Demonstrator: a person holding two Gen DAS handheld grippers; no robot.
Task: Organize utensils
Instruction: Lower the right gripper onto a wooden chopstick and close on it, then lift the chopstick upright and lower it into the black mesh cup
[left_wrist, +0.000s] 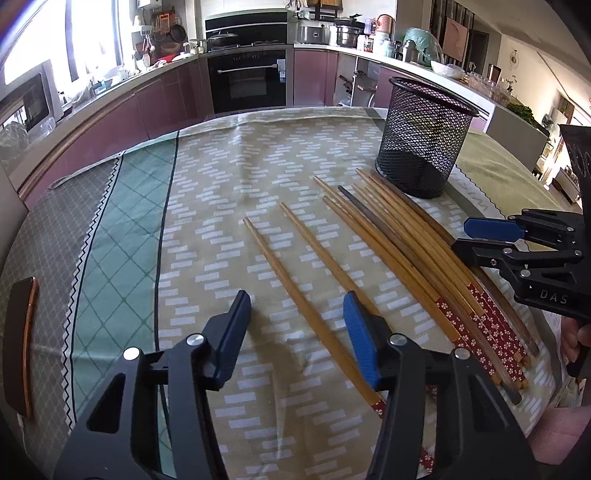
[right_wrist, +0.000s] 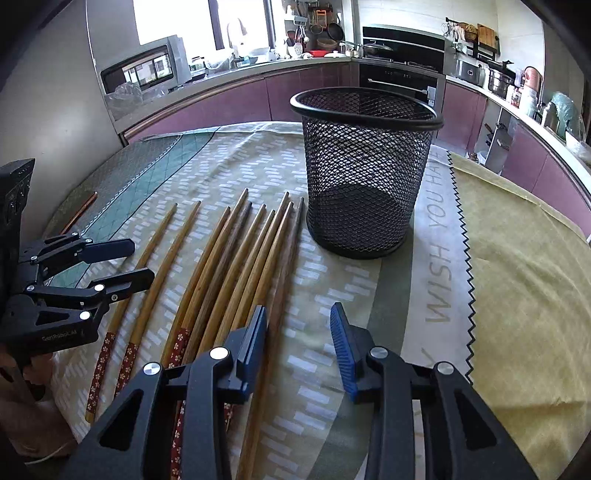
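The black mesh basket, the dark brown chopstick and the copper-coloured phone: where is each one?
Black mesh basket (right_wrist: 364, 177), right wrist view, on its mesh side wall.
Dark brown chopstick (left_wrist: 373, 218), left wrist view, on its bare upper shaft.
Copper-coloured phone (left_wrist: 23, 343), left wrist view, on its dark face.

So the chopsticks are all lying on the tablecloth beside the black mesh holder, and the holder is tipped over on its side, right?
Not quite. The chopsticks do lie on the tablecloth beside the black mesh holder, but the holder stands upright, rim up, and looks empty. The right wrist view shows this plainly.
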